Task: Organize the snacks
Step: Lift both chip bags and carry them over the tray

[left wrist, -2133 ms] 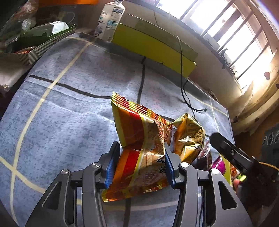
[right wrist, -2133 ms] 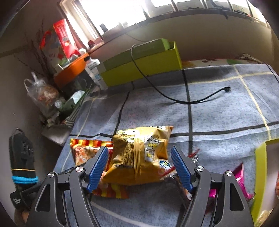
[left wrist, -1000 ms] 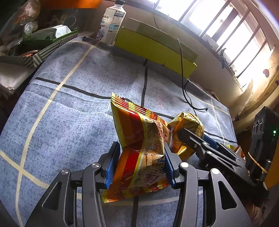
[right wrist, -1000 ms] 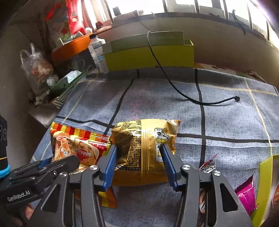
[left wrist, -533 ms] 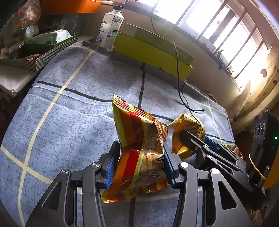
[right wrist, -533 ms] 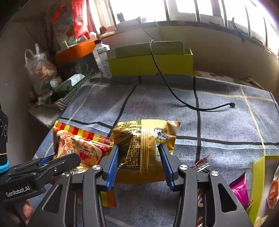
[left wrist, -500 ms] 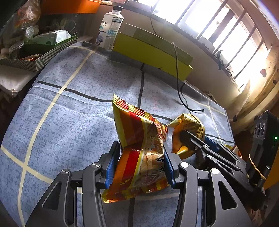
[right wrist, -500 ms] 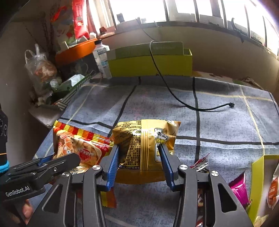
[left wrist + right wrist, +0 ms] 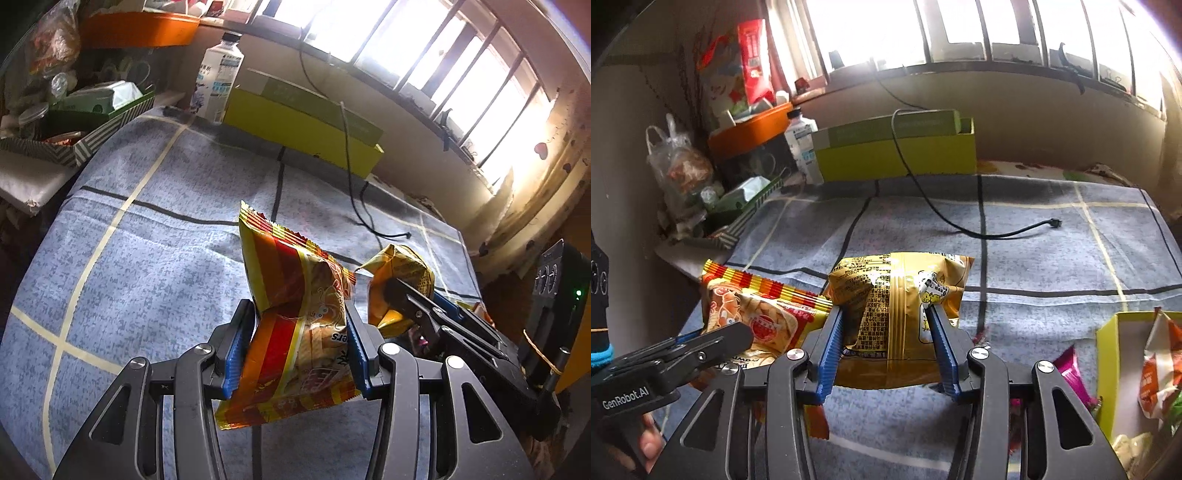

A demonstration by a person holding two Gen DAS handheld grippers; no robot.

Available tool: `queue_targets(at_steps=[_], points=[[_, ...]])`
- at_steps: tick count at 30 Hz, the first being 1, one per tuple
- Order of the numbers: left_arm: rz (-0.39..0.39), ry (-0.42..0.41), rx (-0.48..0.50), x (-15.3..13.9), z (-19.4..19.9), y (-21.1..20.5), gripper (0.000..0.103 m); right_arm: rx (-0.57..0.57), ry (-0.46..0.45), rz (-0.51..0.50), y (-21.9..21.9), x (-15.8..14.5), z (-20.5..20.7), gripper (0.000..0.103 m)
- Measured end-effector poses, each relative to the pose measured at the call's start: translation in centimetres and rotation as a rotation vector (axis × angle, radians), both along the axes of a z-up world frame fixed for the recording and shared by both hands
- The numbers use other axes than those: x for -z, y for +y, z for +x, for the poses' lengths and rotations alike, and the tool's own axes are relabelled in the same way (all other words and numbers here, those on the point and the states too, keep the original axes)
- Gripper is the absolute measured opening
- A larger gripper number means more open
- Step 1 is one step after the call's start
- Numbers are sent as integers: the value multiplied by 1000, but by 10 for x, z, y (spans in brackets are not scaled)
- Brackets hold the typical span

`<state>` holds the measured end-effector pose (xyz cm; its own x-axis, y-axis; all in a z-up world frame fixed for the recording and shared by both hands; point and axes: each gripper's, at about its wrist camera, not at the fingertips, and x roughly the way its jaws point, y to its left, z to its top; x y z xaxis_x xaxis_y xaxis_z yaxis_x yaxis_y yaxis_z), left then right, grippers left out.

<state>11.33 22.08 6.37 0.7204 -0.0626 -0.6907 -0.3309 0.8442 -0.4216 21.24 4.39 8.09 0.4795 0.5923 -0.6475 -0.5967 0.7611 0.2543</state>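
The left gripper [image 9: 297,343] pinches a crinkled, glossy red-orange snack bag [image 9: 295,325]; the right gripper [image 9: 888,345] squeezes a puffy gold foil bag [image 9: 894,302]. Both bags now hang clear of the blue cloth [image 9: 147,240].

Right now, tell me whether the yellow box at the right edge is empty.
Not empty. The yellow box stands open, with an orange-and-white snack bag inside.

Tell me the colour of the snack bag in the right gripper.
Golden yellow with dark print; the snack bag shows best in the right wrist view.
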Motion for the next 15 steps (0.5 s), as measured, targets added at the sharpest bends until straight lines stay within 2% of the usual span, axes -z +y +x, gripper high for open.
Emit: queue_targets(at_steps=[15], points=[[15,-45,79,-24,-6,-36,48,76,-15,34,-53,-18,-15,44]])
